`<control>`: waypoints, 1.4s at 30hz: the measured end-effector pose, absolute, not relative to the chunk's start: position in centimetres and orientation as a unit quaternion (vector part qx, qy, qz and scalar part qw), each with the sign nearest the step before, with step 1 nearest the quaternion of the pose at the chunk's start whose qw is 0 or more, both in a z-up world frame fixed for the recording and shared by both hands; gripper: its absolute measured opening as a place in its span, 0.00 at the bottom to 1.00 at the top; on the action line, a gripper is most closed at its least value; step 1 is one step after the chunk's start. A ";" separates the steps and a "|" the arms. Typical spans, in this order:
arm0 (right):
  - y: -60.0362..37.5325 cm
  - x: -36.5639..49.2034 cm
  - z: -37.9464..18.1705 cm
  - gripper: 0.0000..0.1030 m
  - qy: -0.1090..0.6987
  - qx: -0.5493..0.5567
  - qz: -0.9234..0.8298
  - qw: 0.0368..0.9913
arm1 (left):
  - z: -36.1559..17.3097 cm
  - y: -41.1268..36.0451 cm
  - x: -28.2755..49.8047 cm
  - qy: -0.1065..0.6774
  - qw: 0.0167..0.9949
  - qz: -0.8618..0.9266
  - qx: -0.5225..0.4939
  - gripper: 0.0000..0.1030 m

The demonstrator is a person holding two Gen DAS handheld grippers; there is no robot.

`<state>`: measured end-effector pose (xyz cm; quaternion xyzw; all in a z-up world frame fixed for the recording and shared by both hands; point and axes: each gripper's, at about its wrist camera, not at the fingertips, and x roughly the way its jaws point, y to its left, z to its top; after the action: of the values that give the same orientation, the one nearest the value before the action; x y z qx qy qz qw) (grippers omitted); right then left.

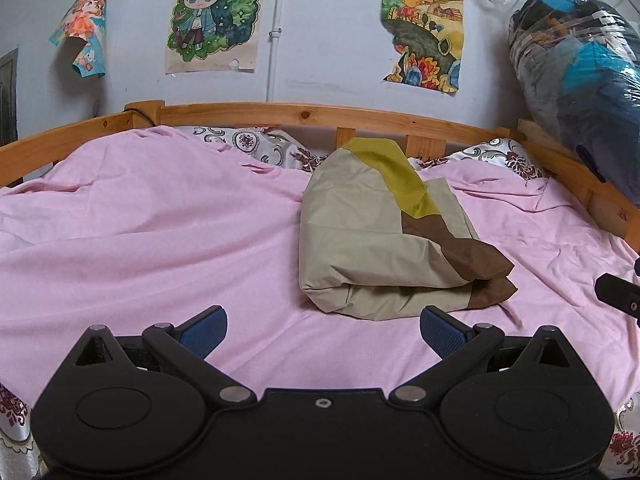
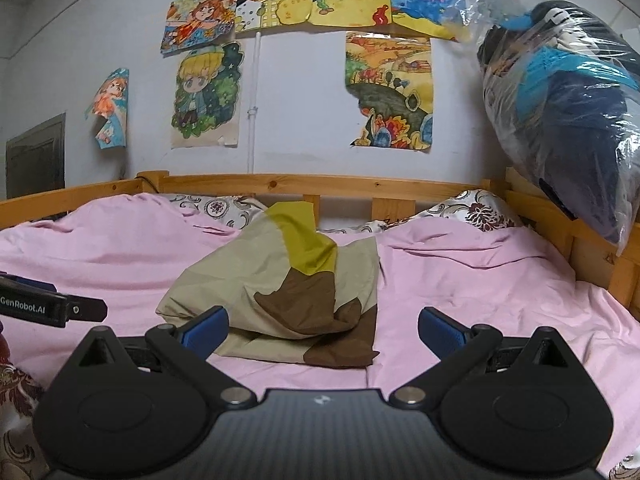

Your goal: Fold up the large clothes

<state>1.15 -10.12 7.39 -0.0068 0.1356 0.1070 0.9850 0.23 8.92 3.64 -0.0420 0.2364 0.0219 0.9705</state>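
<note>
A: Where does the cloth sit?

B: The folded garment (image 1: pixel 376 236) lies right of centre in the left wrist view, on the pink sheet (image 1: pixel 140 240). It is beige with an olive band and a brown band, doubled over into a thick bundle. In the right wrist view the same bundle (image 2: pixel 280 296) sits centre-left, its brown corner hanging low toward the bottom of the frame.

A: And the grippers?

B: The left gripper (image 1: pixel 323 326) fills the bottom of its frame, jaws spread wide, nothing between them but sheet. Its blue pads (image 1: pixel 206 330) sit short of the bundle's near edge. The right gripper (image 2: pixel 323 328) is also spread wide; in its frame the near edge of the garment shows between the two fingers, and the left pad (image 2: pixel 206 330) overlaps the beige edge. I cannot tell whether it touches.

A: Anything else in frame?

B: A wooden bed rail (image 1: pixel 320 114) curves across the middle. Patterned pillows (image 1: pixel 256 144) peek out behind the sheet. Drawings (image 1: pixel 216 16) are stuck on the wall in the upper part, and a plastic bag of dark clothes (image 1: pixel 580 80) sits at upper right. A black piece of the other tool shows at the right edge in the left view, and at the left edge in the right view, marked GenRobot.AI.
</note>
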 end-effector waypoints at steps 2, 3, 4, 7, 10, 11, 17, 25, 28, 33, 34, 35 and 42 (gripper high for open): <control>-10.1 1.2 7.4 1.00 0.136 -0.008 0.108 0.985 | 3.6 8.9 0.2 0.237 0.970 0.022 -0.042 0.99; -10.0 1.1 7.4 1.00 0.136 -0.008 0.107 0.985 | 3.6 8.9 0.2 0.236 0.971 0.022 -0.042 0.99; -10.1 1.1 7.4 1.00 0.136 -0.007 0.108 0.985 | 3.6 8.9 0.2 0.236 0.971 0.023 -0.042 0.99; -10.1 1.1 7.3 1.00 0.136 -0.007 0.107 0.985 | 3.6 8.9 0.2 0.236 0.971 0.023 -0.042 0.99; -10.0 1.1 7.3 1.00 0.136 -0.004 0.105 0.985 | 3.6 8.9 0.2 0.235 0.971 0.023 -0.041 0.99; -10.0 1.1 7.3 1.00 0.136 -0.003 0.104 0.985 | 3.7 8.9 0.2 0.235 0.971 0.023 -0.041 0.99; -10.0 1.1 7.2 1.00 0.136 -0.003 0.104 0.985 | 3.9 9.0 0.0 0.232 0.972 0.021 -0.038 0.99; -10.1 1.2 7.3 1.00 0.135 -0.002 0.104 0.985 | 4.0 8.9 0.0 0.232 0.972 0.019 -0.035 0.99; -10.1 1.2 7.3 1.00 0.135 -0.002 0.104 0.985 | 4.0 8.8 0.0 0.232 0.972 0.020 -0.036 0.99; -10.1 1.1 7.3 1.00 0.135 -0.002 0.104 0.985 | 4.1 8.9 0.0 0.230 0.972 0.018 -0.034 0.99; -10.1 1.1 7.3 1.00 0.135 -0.002 0.104 0.985 | 4.1 8.9 0.0 0.230 0.973 0.017 -0.033 0.99; -10.1 1.2 7.3 1.00 0.135 -0.002 0.104 0.985 | 4.1 8.9 0.0 0.230 0.973 0.017 -0.033 0.99; -10.1 1.1 7.3 1.00 0.136 -0.002 0.104 0.985 | 4.1 8.8 -0.1 0.230 0.973 0.017 -0.033 0.99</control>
<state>1.15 -10.11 7.27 -0.0017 0.1356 0.1036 0.9853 -0.06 8.79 4.08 -0.0334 0.2298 0.0174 0.9725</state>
